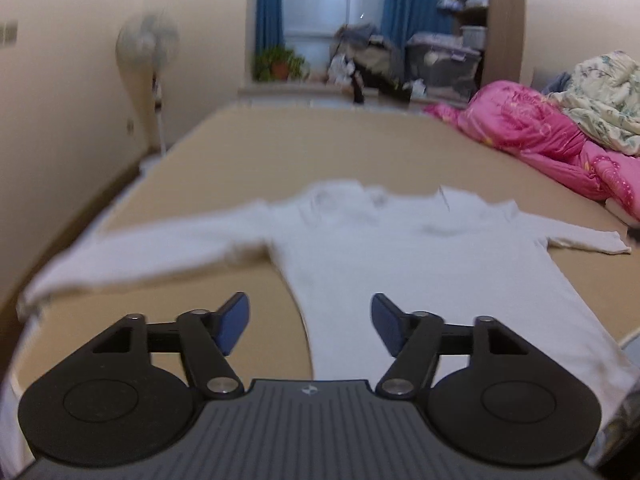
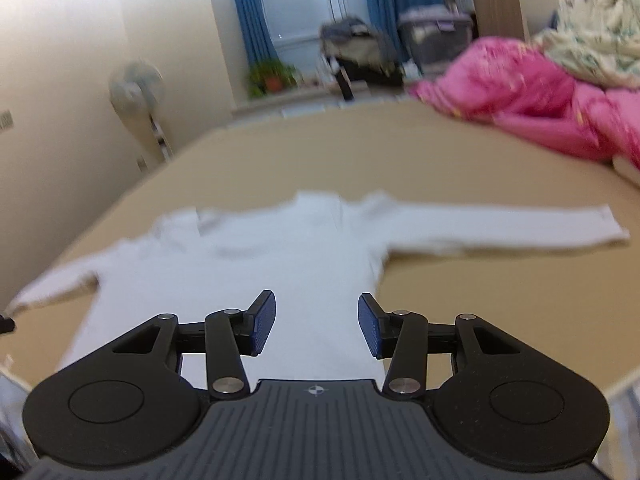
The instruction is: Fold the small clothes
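A small white long-sleeved shirt (image 1: 400, 256) lies flat on the tan bed surface (image 1: 320, 148), sleeves spread to both sides, collar at the far end. It also shows in the right wrist view (image 2: 288, 264). My left gripper (image 1: 310, 320) is open and empty, hovering over the shirt's near left hem. My right gripper (image 2: 316, 326) is open and empty, above the shirt's lower body near its right side. The blue pads (image 2: 264, 322) hold nothing.
A pink quilt (image 1: 536, 132) and a floral blanket (image 1: 600, 100) are piled at the bed's far right. A standing fan (image 1: 146, 46) is by the left wall. Blue curtains, a potted plant (image 1: 280, 64) and storage bins stand beyond the bed.
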`<state>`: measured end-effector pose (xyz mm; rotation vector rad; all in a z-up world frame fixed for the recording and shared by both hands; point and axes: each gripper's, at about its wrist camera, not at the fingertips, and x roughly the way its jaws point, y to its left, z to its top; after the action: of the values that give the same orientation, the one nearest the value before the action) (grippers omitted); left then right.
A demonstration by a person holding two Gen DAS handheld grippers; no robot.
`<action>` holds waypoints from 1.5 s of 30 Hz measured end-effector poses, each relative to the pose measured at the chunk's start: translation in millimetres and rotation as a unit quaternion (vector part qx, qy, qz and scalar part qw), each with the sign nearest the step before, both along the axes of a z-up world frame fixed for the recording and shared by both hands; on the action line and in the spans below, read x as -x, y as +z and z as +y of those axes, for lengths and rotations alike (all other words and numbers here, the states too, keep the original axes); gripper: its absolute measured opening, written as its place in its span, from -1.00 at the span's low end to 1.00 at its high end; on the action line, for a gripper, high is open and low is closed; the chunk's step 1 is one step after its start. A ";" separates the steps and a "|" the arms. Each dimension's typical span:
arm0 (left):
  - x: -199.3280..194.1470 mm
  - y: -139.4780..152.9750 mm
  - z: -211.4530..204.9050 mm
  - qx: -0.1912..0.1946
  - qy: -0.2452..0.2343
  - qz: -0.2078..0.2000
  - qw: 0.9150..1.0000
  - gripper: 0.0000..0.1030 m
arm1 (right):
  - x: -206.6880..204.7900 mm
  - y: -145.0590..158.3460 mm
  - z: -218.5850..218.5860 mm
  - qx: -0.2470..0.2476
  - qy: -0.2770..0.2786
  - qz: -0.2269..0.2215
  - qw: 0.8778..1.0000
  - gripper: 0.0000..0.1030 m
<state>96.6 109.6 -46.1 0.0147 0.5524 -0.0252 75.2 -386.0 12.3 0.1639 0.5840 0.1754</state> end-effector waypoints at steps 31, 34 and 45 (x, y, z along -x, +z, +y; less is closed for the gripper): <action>-125.4 -31.2 95.1 -0.047 0.133 0.029 0.990 0.64 | -89.9 -18.6 -22.2 0.063 -0.073 -0.030 0.995 0.08; -125.0 -31.4 99.7 -0.040 0.132 0.033 0.990 0.61 | -90.3 -19.4 -21.3 0.059 -0.071 -0.030 0.995 0.08; -122.4 -34.3 127.3 -0.023 0.164 0.055 0.985 -0.48 | -89.3 -18.6 -26.7 0.029 -0.083 -0.032 0.996 0.01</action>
<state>219.0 237.0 -80.5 -0.0334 0.6602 0.3096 164.5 -412.8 -6.3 0.1486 0.5087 0.0022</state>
